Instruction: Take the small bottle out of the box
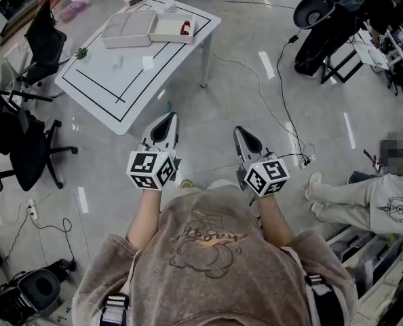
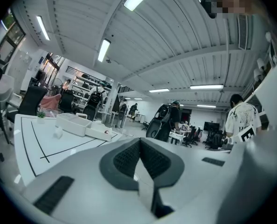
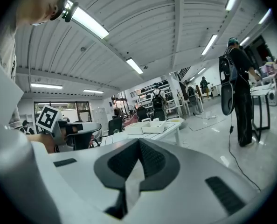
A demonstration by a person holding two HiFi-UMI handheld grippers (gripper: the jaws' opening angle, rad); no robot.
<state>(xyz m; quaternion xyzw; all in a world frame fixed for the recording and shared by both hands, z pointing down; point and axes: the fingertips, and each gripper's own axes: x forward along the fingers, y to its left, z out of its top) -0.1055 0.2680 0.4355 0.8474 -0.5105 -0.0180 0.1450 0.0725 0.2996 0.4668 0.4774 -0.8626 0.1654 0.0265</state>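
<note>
The white table with black border lines [image 1: 120, 80] has bare grey floor [image 1: 222, 107] along its near side, free to pass. Two black office chairs [image 1: 42, 46] crowd its left side. At its far edge, a shallow white box [image 1: 171, 32] and a grey tray [image 1: 128, 29] lie open-topped, reachable from above.

The person held both grey two-jaw claws forward at waist height, left claw [image 1: 166, 123] and right claw [image 1: 243, 136] each closed and empty.
</note>
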